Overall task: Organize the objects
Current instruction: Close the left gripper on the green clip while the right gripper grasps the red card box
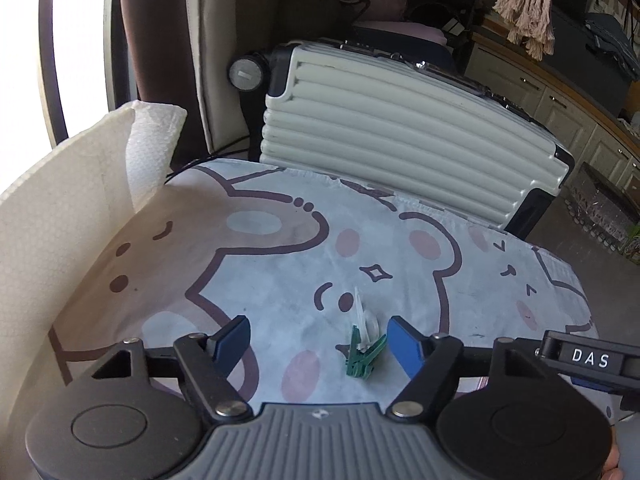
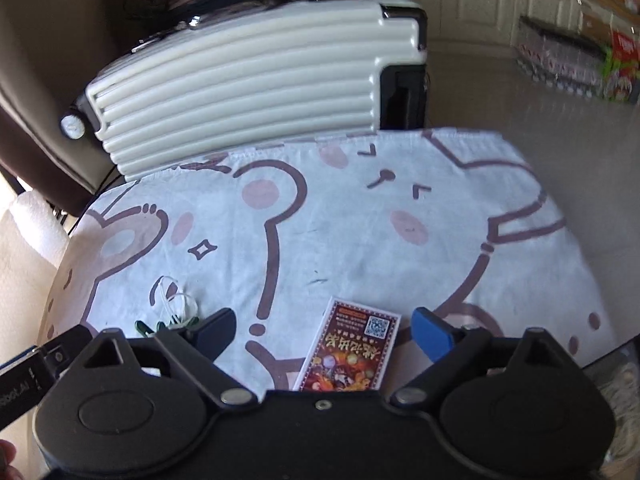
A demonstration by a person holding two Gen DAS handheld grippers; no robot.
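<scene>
Left wrist view looks down over the left hand-held gripper, whose blue pads stand apart with nothing pressed between them. A green clothes peg with a bit of clear plastic on it lies on the bench inside the gap, nearer the right pad and touching neither. A pale blue cloth printed with cartoon bears covers the bench. At the far left edge stands a roll of white paper towel. Beyond the far edge a ribbed white suitcase lies tilted against a chair, and a mop head hangs at the far right.

Right wrist view shows the right hand-held gripper spread wide, its pads clear of everything. A small printed box, dark red with a white border and a square code on its face, lies flat on the cloth between the pads, its near end hidden behind the gripper body. To the left, just beside the left pad, lie the green peg and the clear plastic loops. At the near left corner part of the other gripper juts in.
</scene>
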